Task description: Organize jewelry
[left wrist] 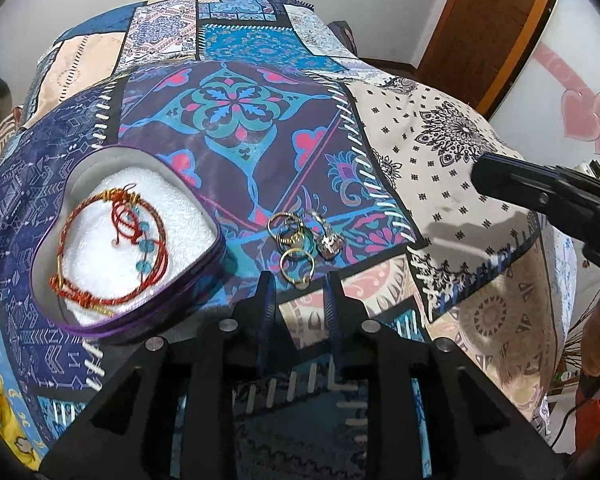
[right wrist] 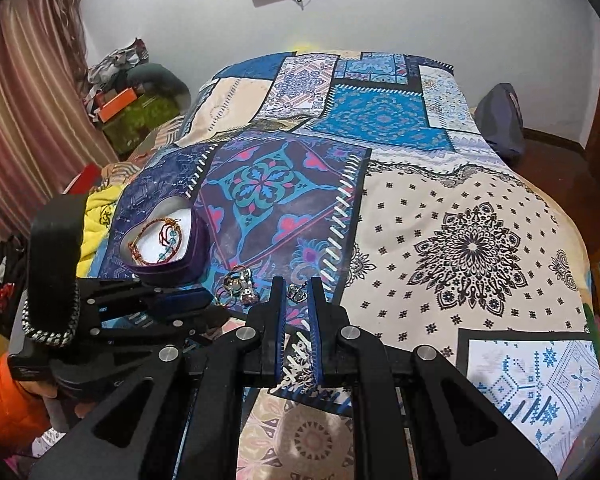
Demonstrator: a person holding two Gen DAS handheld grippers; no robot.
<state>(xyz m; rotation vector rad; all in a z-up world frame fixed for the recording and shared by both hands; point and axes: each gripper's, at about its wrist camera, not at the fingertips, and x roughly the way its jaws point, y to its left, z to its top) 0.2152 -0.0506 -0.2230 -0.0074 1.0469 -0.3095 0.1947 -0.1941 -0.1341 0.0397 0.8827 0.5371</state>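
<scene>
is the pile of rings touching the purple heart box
Apart. The left wrist view shows a strip of patterned bedspread between the rings and the heart box.

Place: I'm working in a home bedroom.
Evidence: a patchwork bedspread (right wrist: pixel 440 216) covering a bed, striped curtains (right wrist: pixel 24 112), a wooden door (left wrist: pixel 496 28), clutter piled (right wrist: pixel 128 92) by the wall.

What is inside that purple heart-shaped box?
Red and gold cord bracelets with turquoise beads lie on white padding in the heart-shaped box. Anything beneath the padding is hidden.
</scene>
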